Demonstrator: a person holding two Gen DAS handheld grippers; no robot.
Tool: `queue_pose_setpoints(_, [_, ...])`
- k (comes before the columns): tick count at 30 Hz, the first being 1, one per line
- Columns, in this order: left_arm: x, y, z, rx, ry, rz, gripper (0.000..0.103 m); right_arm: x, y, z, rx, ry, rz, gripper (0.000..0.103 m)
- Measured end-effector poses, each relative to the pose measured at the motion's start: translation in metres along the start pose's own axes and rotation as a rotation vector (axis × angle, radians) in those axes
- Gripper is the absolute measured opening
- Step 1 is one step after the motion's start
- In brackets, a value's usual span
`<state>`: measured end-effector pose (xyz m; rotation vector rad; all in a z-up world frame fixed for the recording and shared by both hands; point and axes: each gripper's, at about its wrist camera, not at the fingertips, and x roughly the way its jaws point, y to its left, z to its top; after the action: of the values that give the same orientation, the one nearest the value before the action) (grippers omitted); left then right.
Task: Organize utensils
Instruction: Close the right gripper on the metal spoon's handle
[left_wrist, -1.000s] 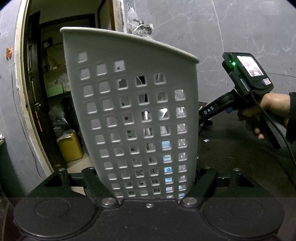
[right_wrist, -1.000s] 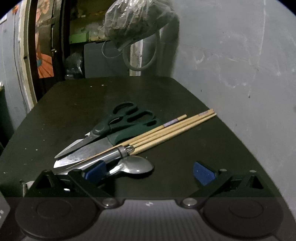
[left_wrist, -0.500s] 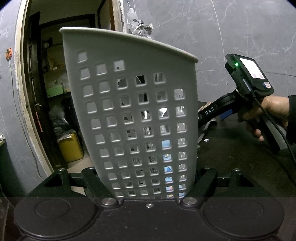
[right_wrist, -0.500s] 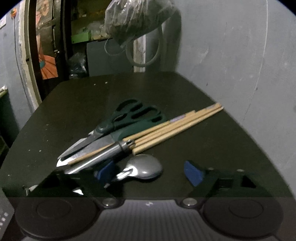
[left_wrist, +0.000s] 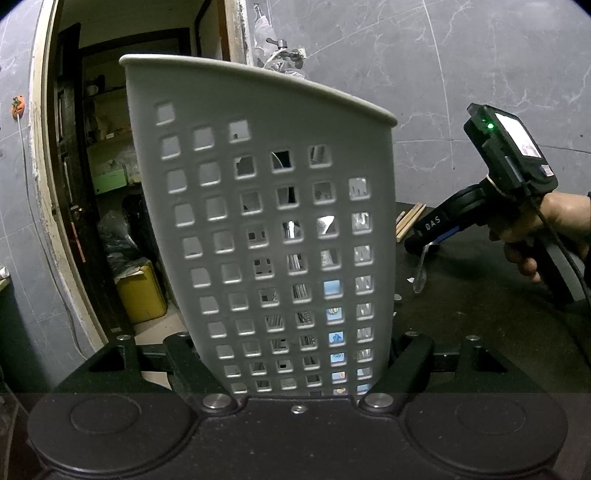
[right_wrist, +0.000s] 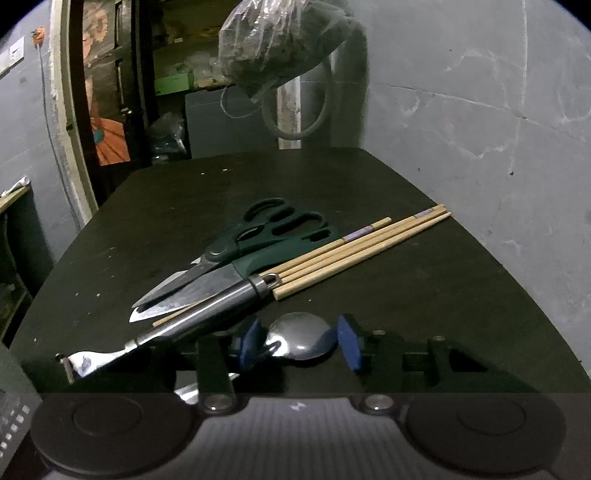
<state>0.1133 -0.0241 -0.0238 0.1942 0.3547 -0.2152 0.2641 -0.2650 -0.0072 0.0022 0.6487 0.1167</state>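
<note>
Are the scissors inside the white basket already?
No, the scissors lie on the dark table beside the chopsticks.

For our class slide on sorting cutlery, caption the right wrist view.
Right gripper, jaws just closing, brackets a shiny metal spoon bowl before green-handled scissors and wooden chopsticks.

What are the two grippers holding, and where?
The left gripper is shut on the white basket, low on its wall. The right gripper has just been closing around the spoon bowl, not yet gripping.
</note>
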Motion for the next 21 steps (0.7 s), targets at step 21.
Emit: queue_pose_setpoints(21, [0.0, -0.002, 0.002, 0.004, 0.001, 0.001, 0.078, -0.055, -0.014, -0.036, -0.12, 0.029, 0.21, 0.031])
